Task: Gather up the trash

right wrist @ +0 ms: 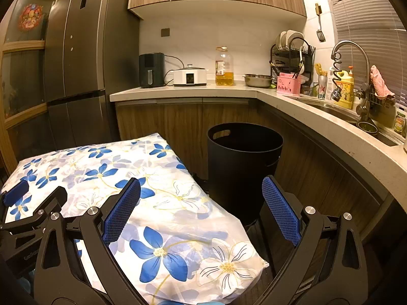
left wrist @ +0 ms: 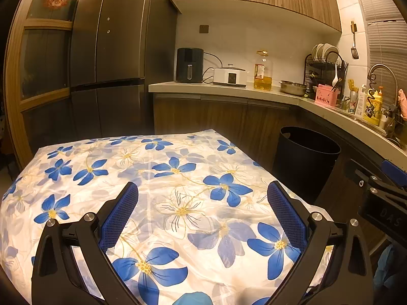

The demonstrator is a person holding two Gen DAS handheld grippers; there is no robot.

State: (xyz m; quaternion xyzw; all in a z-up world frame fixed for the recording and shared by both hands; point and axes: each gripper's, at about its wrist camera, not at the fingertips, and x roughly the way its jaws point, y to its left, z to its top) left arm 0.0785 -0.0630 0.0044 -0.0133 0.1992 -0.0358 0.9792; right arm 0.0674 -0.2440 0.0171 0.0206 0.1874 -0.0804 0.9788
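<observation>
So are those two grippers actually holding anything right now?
No. The left gripper and the right gripper are both open, with nothing between their blue pads. They hover over the floral tablecloth, near the black bin.

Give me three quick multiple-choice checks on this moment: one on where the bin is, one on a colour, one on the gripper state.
1. Where is the black bin?
A. on the table
B. on the floor between the table and the cabinets
C. on the counter

2. What colour are the fingers' pads?
A. blue
B. red
C. white

3. What state are both grippers in?
A. shut on trash
B. shut, empty
C. open, empty

Answers: 1 B, it stands beside the flowered tablecloth. 2 A, blue mesh. 3 C, left gripper and right gripper both gape with nothing between.
</observation>
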